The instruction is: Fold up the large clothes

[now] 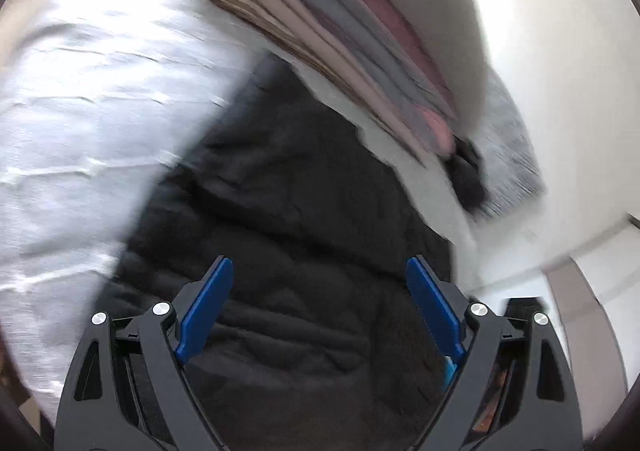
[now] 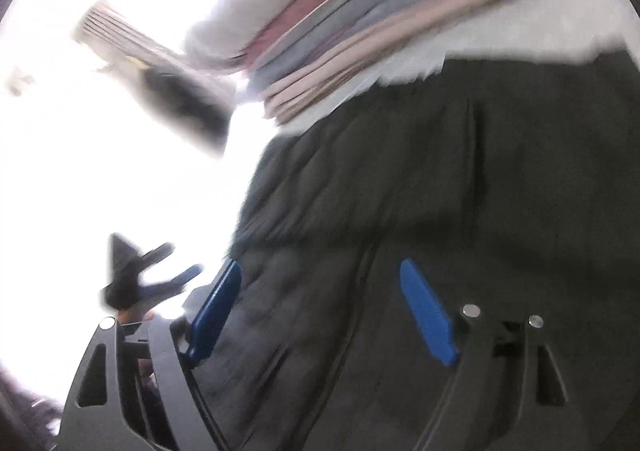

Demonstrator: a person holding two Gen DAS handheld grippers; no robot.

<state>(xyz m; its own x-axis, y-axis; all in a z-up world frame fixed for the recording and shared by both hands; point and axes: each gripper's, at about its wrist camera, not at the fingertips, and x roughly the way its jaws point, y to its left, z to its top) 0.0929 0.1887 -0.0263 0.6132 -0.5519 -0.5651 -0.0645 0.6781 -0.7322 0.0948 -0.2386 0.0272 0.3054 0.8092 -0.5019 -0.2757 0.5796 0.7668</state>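
Observation:
A black quilted garment (image 1: 288, 203) lies spread on a white sheet (image 1: 80, 111); it also fills the right wrist view (image 2: 460, 191). My left gripper (image 1: 320, 271) is open just above the garment, blue pads wide apart, nothing between them. My right gripper (image 2: 320, 275) is open over the garment's left part, empty. The left gripper also shows small and blurred at the left of the right wrist view (image 2: 160, 275), beside the garment's edge. Both views are motion-blurred.
A stack of folded clothes in pink, grey and beige (image 1: 360, 39) sits past the garment's far edge, also in the right wrist view (image 2: 380, 31). A small dark item (image 1: 468, 175) lies on a grey cloth (image 1: 508, 155). A slatted object (image 2: 120, 39) shows at far left.

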